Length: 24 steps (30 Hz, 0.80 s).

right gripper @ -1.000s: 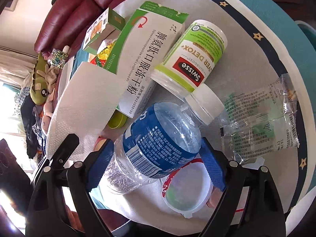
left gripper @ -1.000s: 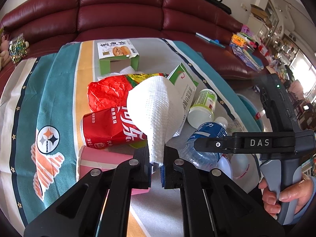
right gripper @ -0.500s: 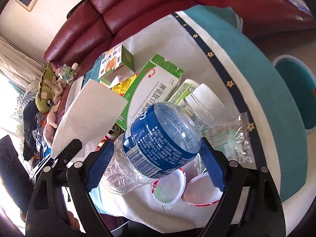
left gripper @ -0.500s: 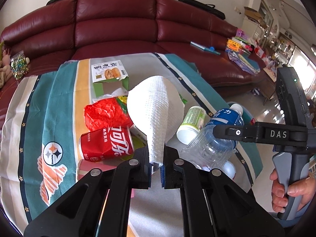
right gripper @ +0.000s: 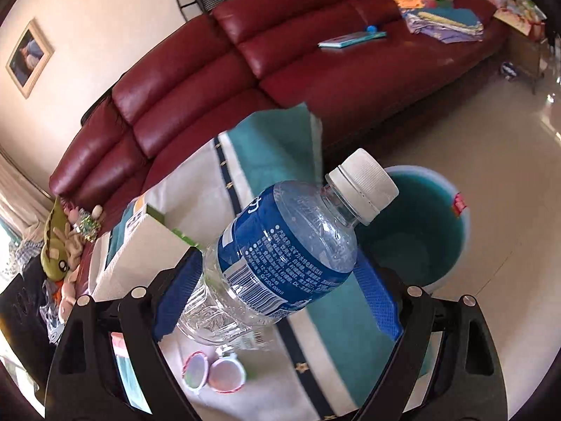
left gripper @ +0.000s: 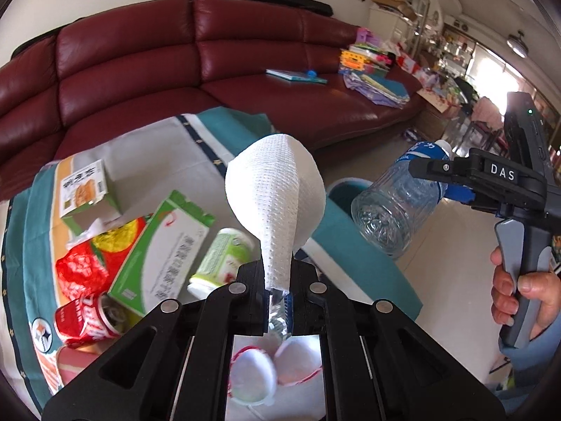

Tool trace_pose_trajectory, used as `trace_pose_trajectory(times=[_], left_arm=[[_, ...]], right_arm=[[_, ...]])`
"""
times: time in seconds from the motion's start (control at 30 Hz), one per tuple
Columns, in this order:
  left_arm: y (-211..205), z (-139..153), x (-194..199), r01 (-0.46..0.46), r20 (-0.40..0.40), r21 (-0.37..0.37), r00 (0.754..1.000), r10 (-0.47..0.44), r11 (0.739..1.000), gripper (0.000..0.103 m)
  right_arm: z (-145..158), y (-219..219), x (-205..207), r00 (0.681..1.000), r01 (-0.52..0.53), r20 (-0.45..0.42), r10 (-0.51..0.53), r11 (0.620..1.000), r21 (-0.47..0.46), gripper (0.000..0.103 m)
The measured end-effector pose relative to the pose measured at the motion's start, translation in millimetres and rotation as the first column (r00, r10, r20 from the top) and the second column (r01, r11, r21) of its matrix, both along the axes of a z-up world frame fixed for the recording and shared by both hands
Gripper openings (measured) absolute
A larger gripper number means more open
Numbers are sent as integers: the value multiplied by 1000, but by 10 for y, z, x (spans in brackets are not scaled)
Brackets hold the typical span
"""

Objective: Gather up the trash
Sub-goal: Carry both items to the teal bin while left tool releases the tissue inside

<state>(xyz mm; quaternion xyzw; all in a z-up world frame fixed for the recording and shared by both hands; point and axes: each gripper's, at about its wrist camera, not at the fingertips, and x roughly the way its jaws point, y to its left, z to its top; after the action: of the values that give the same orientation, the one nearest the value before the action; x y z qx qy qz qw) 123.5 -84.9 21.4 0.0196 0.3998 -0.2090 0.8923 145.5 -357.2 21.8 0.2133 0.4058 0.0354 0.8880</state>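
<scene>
The white paper towel (left gripper: 275,189) stood up out of the left gripper (left gripper: 277,301), its narrow lower end pinched tight between the two black fingers and its broad upper part fanning out like a cone above the table. The clear plastic bottle (right gripper: 280,249), with a blue label and a white cap (right gripper: 363,184), lay crosswise in the right gripper (right gripper: 277,298), whose blue pads (right gripper: 380,301) were clamped on either side of its body; the cap end pointed up and away toward a teal bin (right gripper: 452,231) standing on the floor beyond the table edge. In the left wrist view the same bottle (left gripper: 396,203) hung off to the right, held clear of the table, over the floor close to the bin's rim (left gripper: 345,186), with a hand (left gripper: 526,294) wrapped around the right gripper's grey handle. More trash lay on the teal, white and orange cloth (left gripper: 157,151) covering the table: a green and white medicine box (left gripper: 161,256), a small green-labelled jar (left gripper: 224,256) on its side just beside it, a red soda can (left gripper: 87,319) near the front, crumpled red wrapping (left gripper: 84,263), a small green carton (left gripper: 84,189) further back, and two round white lids (left gripper: 277,368) just below the left gripper. A dark red leather sofa (left gripper: 175,59) curved behind the table, with books and papers (left gripper: 375,77) piled on its right end.
</scene>
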Motion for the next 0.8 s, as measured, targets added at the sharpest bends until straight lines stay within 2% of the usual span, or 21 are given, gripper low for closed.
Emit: trace_pose_trajectory(times=[0.1, 0.2, 0.37, 0.6, 0.8], left_arm=[[-474, -46, 91, 74, -3, 25, 997, -74, 997, 7], [-895, -119, 202, 138, -17, 39, 990, -138, 990, 7], [-1561, -368, 472, 224, -78, 70, 973, -219, 972, 7], [-2289, -837, 969, 305, -182, 88, 941, -286, 948, 7], [-2647, -1230, 1336, 322, -267, 85, 919, -290, 943, 9]], right_arm=[[-26, -468, 4, 997, 73, 5, -73, 996, -55, 83], [-132, -896, 33, 991, 131, -11, -131, 989, -63, 83], [-372, -1365, 89, 978, 201, -49, -204, 978, -58, 83], [-636, -1743, 271, 961, 244, -109, -253, 966, -85, 83], [-826, -1884, 480, 950, 256, -153, -273, 959, -123, 83]])
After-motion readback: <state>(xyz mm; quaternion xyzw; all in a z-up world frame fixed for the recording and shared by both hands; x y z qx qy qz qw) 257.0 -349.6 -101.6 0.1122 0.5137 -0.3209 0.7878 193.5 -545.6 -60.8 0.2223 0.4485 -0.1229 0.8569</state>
